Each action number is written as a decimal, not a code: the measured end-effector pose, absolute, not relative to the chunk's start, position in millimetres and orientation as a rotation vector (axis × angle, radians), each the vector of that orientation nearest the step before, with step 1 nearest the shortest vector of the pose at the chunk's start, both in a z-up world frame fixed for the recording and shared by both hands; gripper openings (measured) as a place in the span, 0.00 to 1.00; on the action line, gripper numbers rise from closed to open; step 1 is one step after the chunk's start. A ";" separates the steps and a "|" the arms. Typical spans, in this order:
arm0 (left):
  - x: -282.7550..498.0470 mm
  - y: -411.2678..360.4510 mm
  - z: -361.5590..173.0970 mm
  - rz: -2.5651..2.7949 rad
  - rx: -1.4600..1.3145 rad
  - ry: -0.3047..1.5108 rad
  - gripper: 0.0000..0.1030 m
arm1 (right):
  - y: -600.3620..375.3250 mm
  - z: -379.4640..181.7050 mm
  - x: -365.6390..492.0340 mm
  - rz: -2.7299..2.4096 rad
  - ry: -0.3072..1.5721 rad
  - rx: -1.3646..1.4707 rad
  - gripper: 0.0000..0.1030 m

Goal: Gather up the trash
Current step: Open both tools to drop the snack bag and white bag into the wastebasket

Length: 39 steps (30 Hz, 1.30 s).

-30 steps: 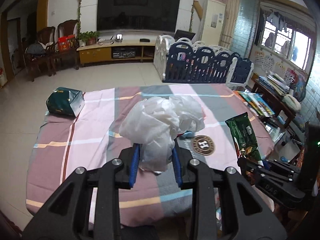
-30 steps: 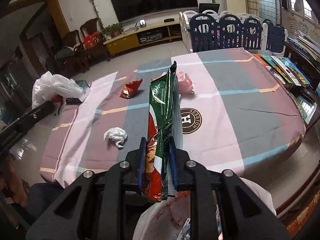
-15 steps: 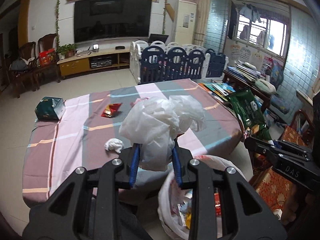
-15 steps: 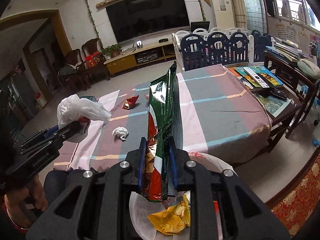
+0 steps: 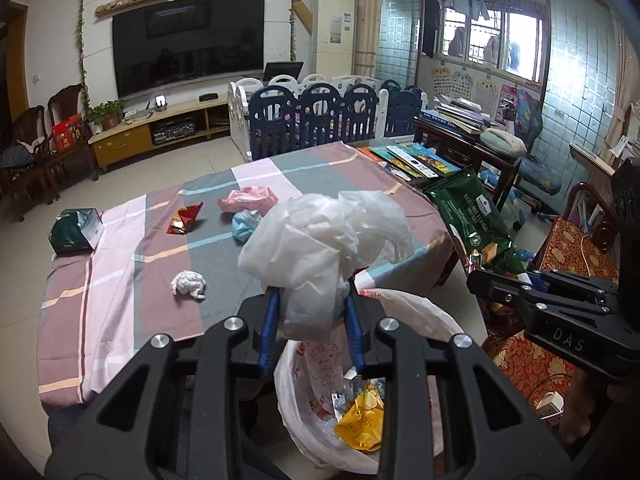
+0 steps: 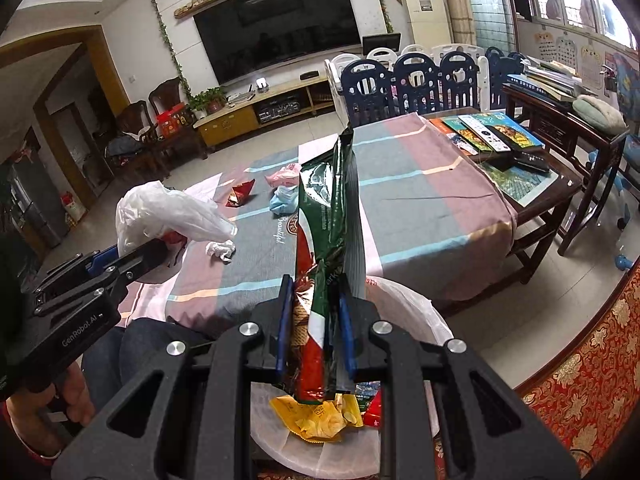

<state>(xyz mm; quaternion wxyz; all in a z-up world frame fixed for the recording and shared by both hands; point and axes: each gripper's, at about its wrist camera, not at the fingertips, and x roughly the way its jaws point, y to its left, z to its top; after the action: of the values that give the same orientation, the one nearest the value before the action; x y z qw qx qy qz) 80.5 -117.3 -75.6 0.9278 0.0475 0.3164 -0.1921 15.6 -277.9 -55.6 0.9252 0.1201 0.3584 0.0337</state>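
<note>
Your left tool (image 5: 310, 322) is pinching a crumpled white plastic bag (image 5: 324, 240), and your right tool (image 6: 314, 330) is clamped on a long green snack wrapper (image 6: 326, 220). Both hang right over the open trash bag (image 5: 420, 316) that sits just off the near edge of the worktop (image 5: 120, 280), with a yellow wrapper (image 5: 360, 426) already down inside it.

That plastic bag looks featherlight and billowy, so expect it to drift or cling to the pads rather than drop cleanly. You hold it low at the bunched neck, and that is the right spot. The green wrapper looks stiffer, slick foil, standing tall above the jaws. You have it near its bottom end, and its top could tip over the rim.

More to collect on the cloth: a white paper wad (image 5: 188, 284), a red wrapper (image 5: 185, 219), a pink bag (image 5: 248, 202) touching a pale blue one (image 5: 245, 227), and a green carton (image 5: 74, 231) at the far left edge. Nothing stands between the tools and the bag mouth, though the two tools sit close together. A red patterned chair (image 5: 576, 248) crowds your right side.
</note>
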 end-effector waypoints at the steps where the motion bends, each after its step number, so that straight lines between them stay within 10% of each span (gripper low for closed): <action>1: 81.4 -118.4 -78.1 -0.402 0.095 0.659 0.29 | -277.8 -57.1 15.9 0.067 0.742 0.248 0.21; 14: 93.6 -151.0 -145.4 -0.567 0.116 0.886 0.31 | -288.2 -64.4 12.3 0.037 0.762 0.272 0.21; 19: 91.1 -156.2 -155.6 -0.557 0.145 0.902 0.68 | -286.9 -65.2 11.7 -0.003 0.772 0.239 0.23; 39: 111.5 -113.0 -151.3 -0.366 0.011 0.913 0.76 | -244.3 -35.5 -0.4 -0.240 0.646 -0.125 0.68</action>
<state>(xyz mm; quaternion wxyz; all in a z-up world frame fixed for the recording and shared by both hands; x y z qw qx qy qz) 111.5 -113.0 -151.3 0.8814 0.0051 0.4385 -0.1756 -0.4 -244.3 -35.5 0.9392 -0.0611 0.3167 -0.1177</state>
